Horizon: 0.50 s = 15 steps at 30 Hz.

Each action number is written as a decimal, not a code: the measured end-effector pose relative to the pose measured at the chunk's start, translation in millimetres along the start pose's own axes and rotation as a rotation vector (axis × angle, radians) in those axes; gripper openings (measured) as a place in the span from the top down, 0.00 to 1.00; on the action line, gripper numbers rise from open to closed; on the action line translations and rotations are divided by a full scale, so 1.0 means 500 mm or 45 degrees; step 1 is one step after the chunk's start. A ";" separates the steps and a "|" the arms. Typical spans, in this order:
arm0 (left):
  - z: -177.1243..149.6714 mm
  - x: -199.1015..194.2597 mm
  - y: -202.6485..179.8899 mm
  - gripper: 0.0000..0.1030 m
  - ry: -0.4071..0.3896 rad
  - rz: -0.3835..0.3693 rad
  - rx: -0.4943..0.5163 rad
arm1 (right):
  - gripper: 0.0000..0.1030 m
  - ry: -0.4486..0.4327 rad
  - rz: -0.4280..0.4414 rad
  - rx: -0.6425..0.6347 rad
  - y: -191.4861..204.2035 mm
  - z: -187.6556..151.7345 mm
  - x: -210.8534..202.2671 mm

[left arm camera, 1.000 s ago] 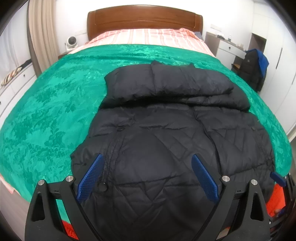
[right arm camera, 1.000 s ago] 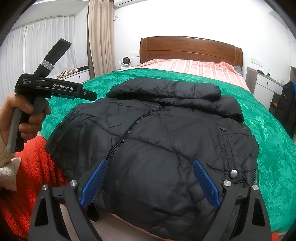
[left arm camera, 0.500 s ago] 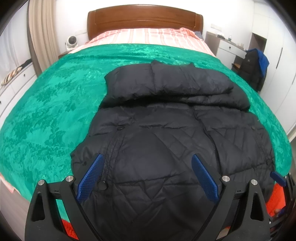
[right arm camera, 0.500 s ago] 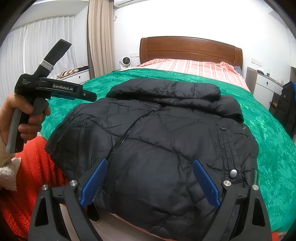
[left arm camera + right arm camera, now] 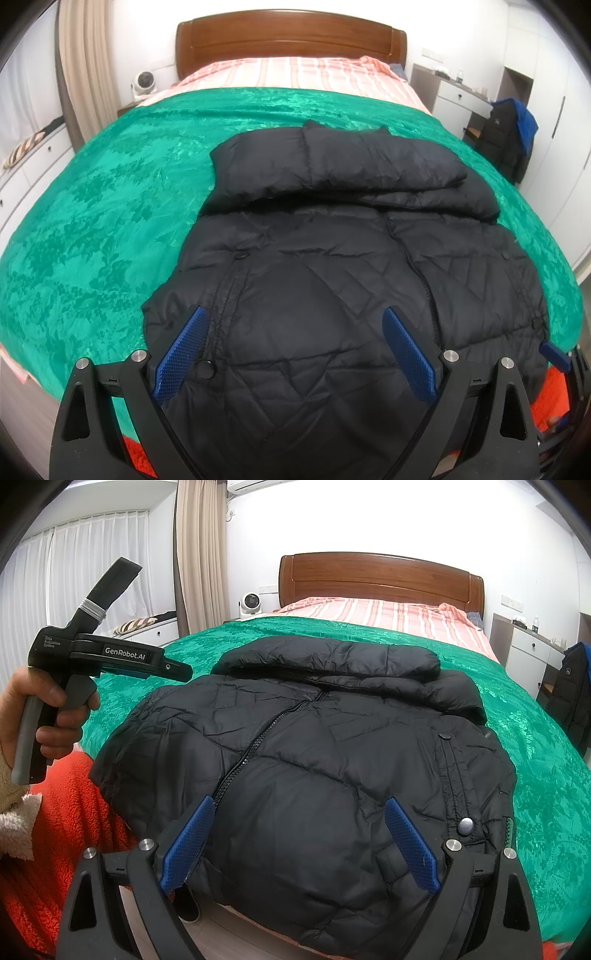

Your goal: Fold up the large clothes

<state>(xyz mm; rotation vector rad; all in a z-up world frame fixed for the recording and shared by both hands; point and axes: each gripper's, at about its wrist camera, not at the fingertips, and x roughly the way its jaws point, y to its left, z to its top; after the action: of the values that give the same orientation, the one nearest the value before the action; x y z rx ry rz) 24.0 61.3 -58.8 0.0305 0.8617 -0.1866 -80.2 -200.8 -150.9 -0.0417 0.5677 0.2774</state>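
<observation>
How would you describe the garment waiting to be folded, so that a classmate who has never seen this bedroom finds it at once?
Start at the bed with the wooden headboard and its green bedspread. At the near edge of that spread lies a black quilted puffer jacket, front up, zipped, hood towards the headboard. Unlike the dark coat draped by the desk, it lies flat on the bed.

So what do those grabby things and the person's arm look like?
Each tool is black plastic with two blue fingers that have a bumpy grid texture, and shiny silver bolts at the joints. Seen from the side, the left tool has a grey handle, white "GenRobot.AI" lettering, and a black strap bound with white cord. The hand is bare, with a fluffy orange sleeve and a cream cuff.
</observation>
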 end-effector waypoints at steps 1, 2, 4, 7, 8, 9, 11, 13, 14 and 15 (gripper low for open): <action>0.000 0.000 0.001 0.06 0.001 0.000 -0.001 | 0.10 0.000 -0.001 0.000 0.000 0.000 0.000; -0.001 0.001 0.002 0.06 0.002 0.000 -0.002 | 0.10 0.002 0.000 0.000 0.000 0.000 0.001; -0.001 0.001 0.002 0.06 0.004 0.001 -0.005 | 0.10 0.003 0.000 -0.001 0.000 -0.001 0.000; -0.002 0.002 0.005 0.06 0.008 0.001 -0.010 | 0.10 0.003 -0.001 -0.005 0.001 -0.001 0.000; -0.002 0.003 0.006 0.06 0.008 0.002 -0.012 | 0.10 0.002 -0.001 -0.004 0.001 -0.001 0.000; -0.002 0.003 0.007 0.06 0.008 0.001 -0.014 | 0.10 0.002 -0.001 -0.004 0.001 -0.001 0.000; -0.002 0.003 0.007 0.06 0.008 0.002 -0.016 | 0.10 0.002 -0.001 -0.004 0.001 -0.001 -0.001; -0.003 0.002 0.007 0.06 0.006 0.002 -0.015 | 0.10 0.002 -0.002 -0.004 0.001 -0.001 -0.001; -0.003 0.002 0.007 0.06 0.006 0.003 -0.014 | 0.10 0.002 -0.002 -0.004 0.001 -0.001 -0.001; -0.003 0.003 0.007 0.06 0.007 0.003 -0.014 | 0.10 0.001 -0.001 -0.004 0.001 -0.001 -0.001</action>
<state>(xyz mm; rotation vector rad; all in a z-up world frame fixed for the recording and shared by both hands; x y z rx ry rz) 24.4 64.6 -60.9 0.0216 0.8680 -0.1796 -80.9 -200.6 -151.1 -0.0453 0.5683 0.2774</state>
